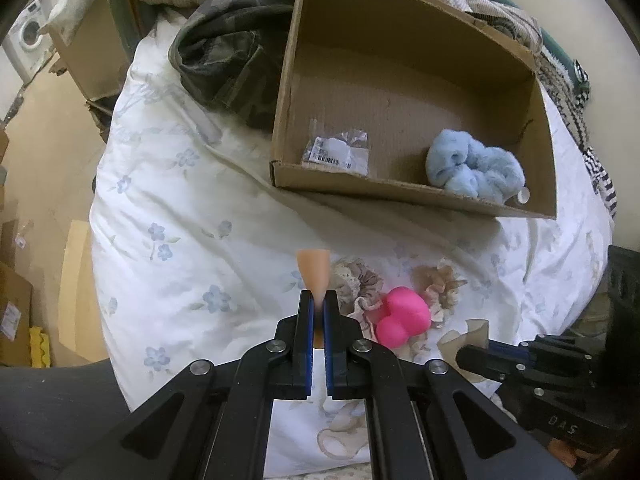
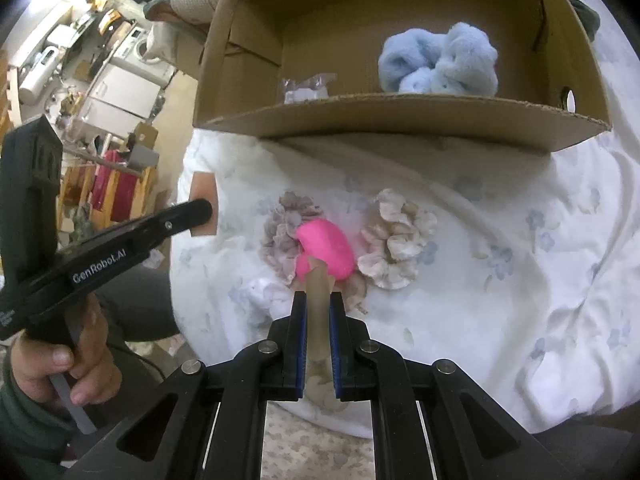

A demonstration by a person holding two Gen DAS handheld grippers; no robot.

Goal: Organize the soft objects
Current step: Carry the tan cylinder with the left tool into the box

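Note:
My left gripper (image 1: 318, 300) is shut on a peach-coloured soft piece (image 1: 313, 270) that sticks up past its tips, above the bed. My right gripper (image 2: 318, 300) is shut on a beige soft piece (image 2: 318, 292), just in front of a pink squishy toy (image 2: 326, 250). The toy also shows in the left wrist view (image 1: 402, 318). It lies between two frilly beige scrunchies (image 2: 288, 232) (image 2: 396, 236). A fluffy blue scrunchie (image 2: 438, 60) lies in the open cardboard box (image 2: 400, 120), at its right end (image 1: 474, 168).
A small plastic packet (image 1: 338, 148) lies in the box's left part. A camouflage garment (image 1: 228, 56) lies left of the box on the white floral duvet (image 1: 180, 220). The bed's left edge drops to a cluttered floor.

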